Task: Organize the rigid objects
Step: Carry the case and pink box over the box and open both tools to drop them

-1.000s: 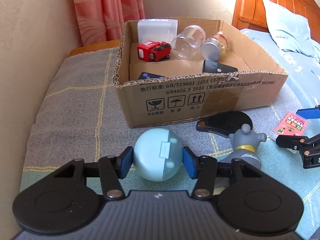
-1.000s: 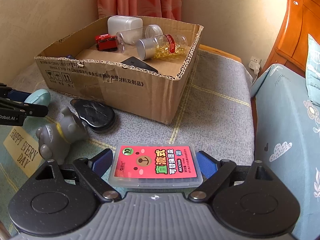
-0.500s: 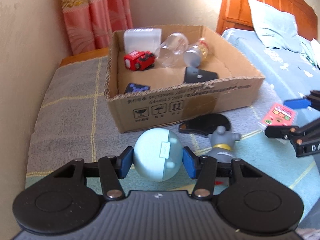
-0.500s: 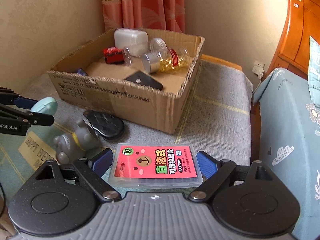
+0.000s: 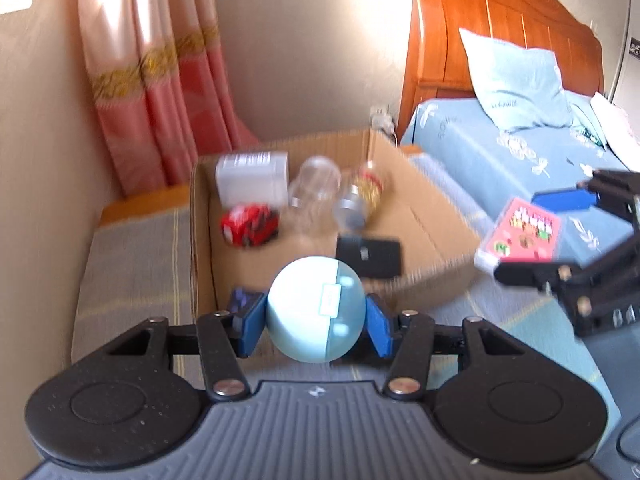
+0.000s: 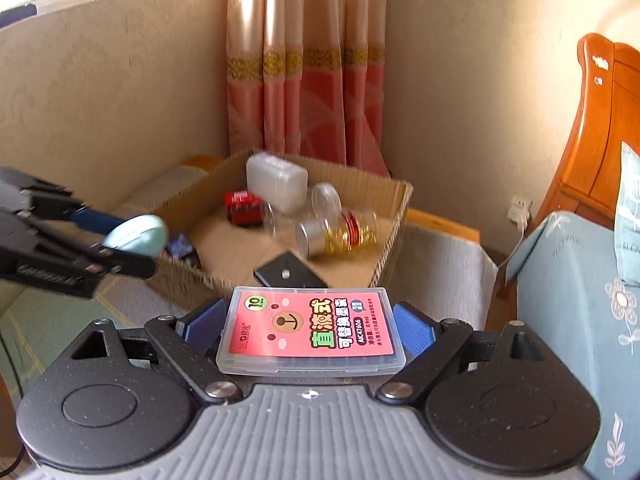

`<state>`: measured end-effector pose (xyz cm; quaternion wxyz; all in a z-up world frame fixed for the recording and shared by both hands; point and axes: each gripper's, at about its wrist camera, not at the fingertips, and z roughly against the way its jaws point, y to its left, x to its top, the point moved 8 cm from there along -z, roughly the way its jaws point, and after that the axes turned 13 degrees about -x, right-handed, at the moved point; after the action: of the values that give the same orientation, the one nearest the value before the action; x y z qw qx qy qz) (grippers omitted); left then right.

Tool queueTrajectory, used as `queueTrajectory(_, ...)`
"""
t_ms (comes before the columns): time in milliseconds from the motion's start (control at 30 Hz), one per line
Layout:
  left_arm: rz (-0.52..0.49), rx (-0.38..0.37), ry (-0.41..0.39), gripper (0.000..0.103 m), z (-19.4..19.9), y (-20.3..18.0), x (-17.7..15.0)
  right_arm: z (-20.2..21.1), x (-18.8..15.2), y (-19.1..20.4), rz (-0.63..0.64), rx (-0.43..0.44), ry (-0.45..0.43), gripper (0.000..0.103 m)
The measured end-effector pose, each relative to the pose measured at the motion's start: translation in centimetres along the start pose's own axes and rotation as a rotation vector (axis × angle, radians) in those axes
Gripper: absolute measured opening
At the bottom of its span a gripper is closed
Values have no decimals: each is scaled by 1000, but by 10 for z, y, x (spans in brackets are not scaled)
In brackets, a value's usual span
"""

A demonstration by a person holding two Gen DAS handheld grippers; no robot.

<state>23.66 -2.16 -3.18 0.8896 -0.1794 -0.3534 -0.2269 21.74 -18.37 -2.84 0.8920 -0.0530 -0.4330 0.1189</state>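
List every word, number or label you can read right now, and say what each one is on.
"10", "直液式", "可替换墨囊", "AC47606": pink label of the clear plastic case clamped in the right gripper.
Smaller print on that label: too small to read.
White tag on the pale blue ball in the left gripper: blurred.
Lettering on the left gripper's finger, seen from the right wrist: blurred.
Cardboard box: no legible print.

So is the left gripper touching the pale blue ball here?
Touching. In the left wrist view the left gripper has both blue pads pressed against opposite sides of the pale blue ball, which hangs clear of the cardboard box with no gap showing.
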Motion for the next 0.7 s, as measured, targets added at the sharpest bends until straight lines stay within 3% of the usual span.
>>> queueTrajectory(267,32,-18,35,52,-53,18,18,-10,11,1,-13,9,0,93)
queueTrajectory(467,77,20,34,53,-83,34,17,-14,13,3,0,6,7,93)
queueTrajectory(500,85,28,8,60,-81,37,19,-14,13,3,3,5,8,93)
queueTrajectory(533,92,33,-9,81,-79,38,21,-15,14,3,6,4,8,93)
queueTrajectory(600,97,42,-42,100,-71,38,26,-17,15,4,12,1,10,93)
queueTrajectory(700,67,82,-79,100,-53,36,30,-22,17,5,16,0,15,93)
